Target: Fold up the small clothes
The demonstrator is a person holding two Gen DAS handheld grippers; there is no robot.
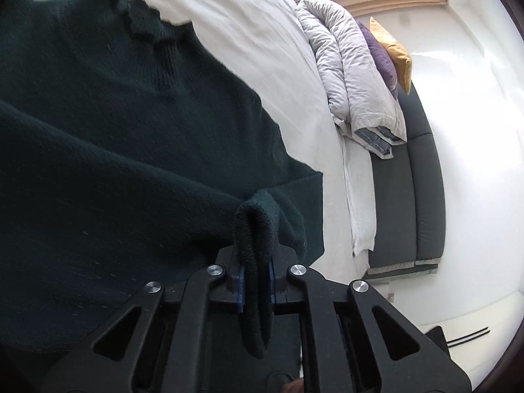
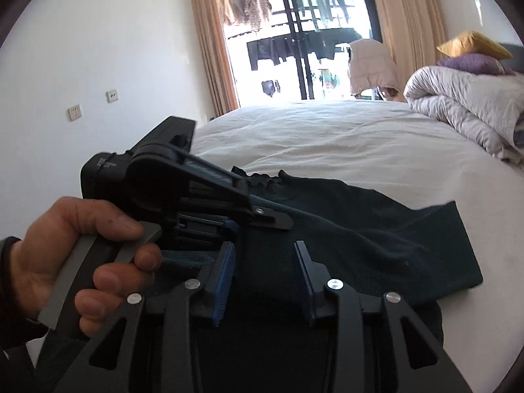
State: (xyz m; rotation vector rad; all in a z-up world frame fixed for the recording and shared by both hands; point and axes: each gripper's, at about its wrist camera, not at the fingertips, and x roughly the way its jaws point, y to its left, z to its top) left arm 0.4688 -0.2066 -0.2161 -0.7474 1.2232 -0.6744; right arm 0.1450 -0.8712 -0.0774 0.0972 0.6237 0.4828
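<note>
Showing perhaps unreadable gripper (image 2: 262, 211) lettering

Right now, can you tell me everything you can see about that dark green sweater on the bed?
The dark green knitted sweater lies spread on the white bed sheet, mostly flat. It looks soft and woolly, with a frilly ruffled collar. One ribbed cuff is lifted and pinched in the shut left gripper. The right gripper hovers open above the fabric, gripping nothing.
</note>
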